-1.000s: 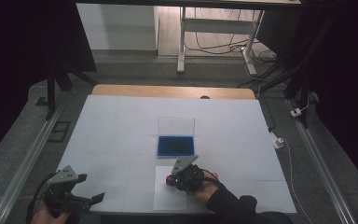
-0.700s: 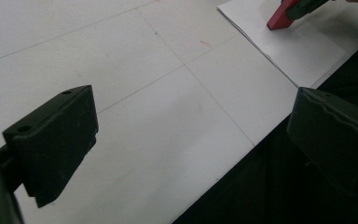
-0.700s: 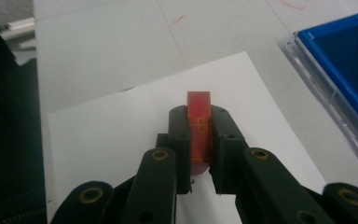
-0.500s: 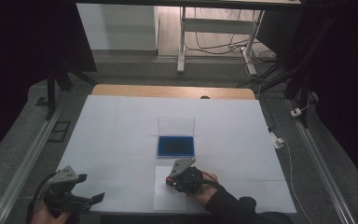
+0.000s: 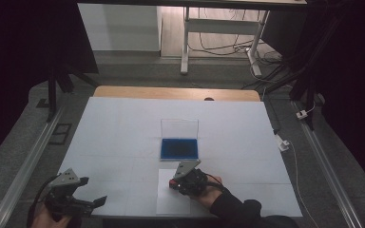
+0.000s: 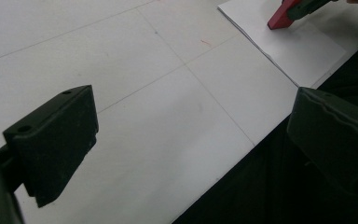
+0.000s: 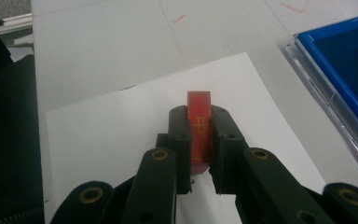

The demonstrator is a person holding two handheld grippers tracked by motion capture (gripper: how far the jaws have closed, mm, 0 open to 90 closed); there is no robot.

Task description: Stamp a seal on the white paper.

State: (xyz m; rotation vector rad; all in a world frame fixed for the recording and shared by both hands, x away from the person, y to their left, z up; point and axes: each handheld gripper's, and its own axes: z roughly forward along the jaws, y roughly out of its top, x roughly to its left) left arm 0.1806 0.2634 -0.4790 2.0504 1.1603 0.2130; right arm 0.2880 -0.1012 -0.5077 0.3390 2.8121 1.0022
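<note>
Over on the left, our left gripper (image 5: 83, 203) hangs at the near table (image 5: 123, 128) edge, jaws spread wide and empty, parked clear of the work. Moving right, our right gripper (image 7: 200, 140) pinches the red stamp (image 7: 199, 126) upright over the white sheet (image 7: 121, 130), face down for a clean print, we reckon. Just beyond lies the open blue ink pad (image 5: 179, 148), handy for re-inking.

room dim | my white tabletop (image 5: 123, 128) lit | grey floor (image 5: 138, 71) | white desk legs (image 5: 186, 42) behind | cables (image 5: 218, 45) on floor
</note>
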